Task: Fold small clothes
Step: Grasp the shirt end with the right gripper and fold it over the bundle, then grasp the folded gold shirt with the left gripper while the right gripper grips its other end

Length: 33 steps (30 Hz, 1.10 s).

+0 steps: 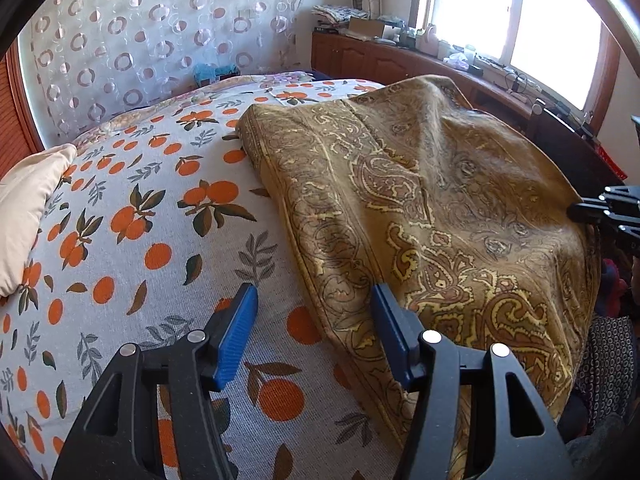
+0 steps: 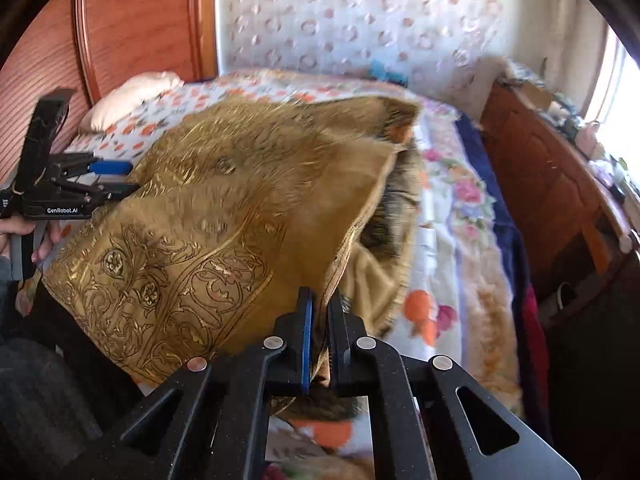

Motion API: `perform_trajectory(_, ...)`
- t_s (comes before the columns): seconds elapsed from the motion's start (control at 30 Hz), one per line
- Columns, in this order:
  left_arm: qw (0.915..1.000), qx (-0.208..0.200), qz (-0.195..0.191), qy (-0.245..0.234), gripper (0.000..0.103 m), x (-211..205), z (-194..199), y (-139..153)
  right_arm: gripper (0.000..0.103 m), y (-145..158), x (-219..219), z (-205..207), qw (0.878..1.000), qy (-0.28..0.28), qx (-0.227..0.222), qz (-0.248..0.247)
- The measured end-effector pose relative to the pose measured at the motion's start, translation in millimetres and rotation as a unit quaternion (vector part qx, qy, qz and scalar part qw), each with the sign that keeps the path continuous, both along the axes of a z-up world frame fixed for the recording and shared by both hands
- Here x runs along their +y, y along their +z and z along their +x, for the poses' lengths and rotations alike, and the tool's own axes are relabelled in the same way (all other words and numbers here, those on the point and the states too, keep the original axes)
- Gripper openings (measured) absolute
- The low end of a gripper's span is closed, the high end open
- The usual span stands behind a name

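Our left gripper (image 1: pixel 314 300) hangs with its blue pads (image 1: pixel 234 340) spread wide over the orange-print bedsheet (image 1: pixel 132 216), one finger over the near edge of the olive paisley cloth (image 1: pixel 432 208), gripping nothing. Our right gripper (image 2: pixel 320 300) is clamped narrow on a bunched edge of that cloth, lifting it so it drapes in folds above the bed, beside a cream pillow (image 1: pixel 24 208)
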State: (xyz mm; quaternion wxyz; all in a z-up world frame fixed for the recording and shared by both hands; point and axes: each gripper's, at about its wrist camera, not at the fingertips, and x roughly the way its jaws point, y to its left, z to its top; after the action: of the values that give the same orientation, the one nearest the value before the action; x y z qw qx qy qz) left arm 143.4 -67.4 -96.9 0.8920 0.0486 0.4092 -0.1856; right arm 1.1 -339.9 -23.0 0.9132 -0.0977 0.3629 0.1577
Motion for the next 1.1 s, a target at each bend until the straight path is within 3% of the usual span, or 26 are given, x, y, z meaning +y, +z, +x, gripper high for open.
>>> perform_trajectory(0.13, 0.9989, 0.002, -0.047, -0.002, 0.06, 8, -12, 22, 0.005, -4, -11, -12, 0.999, -0.021, 0.005, 0.029)
perform_trajectory(0.2, 0.9988, -0.008, -0.047, -0.014, 0.06, 6, -23, 31, 0.005, -8, -8, -11, 0.999, -0.033, 0.008, 0.036)
perform_trajectory(0.3, 0.9989, -0.008, -0.036, -0.029, 0.06, 2, -36, 33, 0.029, -9, -9, -14, 0.997, -0.062, 0.008, 0.045)
perform_trajectory(0.37, 0.9991, -0.002, -0.027, -0.034, 0.06, 0, -43, 29, 0.052, -10, -12, -16, 0.996, -0.07, 0.009, 0.062)
perform_trajectory(0.57, 0.9987, 0.027, -0.02, -0.039, 0.06, 1, -56, 12, 0.063, -23, -12, -19, 0.995, -0.068, 0.035, 0.069)
perform_trajectory(0.83, 0.9974, 0.04, -0.029, -0.052, 0.06, -2, -75, 6, 0.064, -22, -6, -18, 0.994, -0.044, 0.044, 0.085)
perform_trajectory(0.9, 0.9969, 0.043, -0.036, -0.055, 0.057, -2, -78, 5, 0.06, -22, -5, -18, 0.995, -0.039, 0.044, 0.081)
perform_trajectory(1.1, 0.9956, 0.052, -0.045, -0.063, 0.05, -3, -85, 2, 0.034, -22, -2, -20, 0.996, -0.027, 0.048, 0.076)
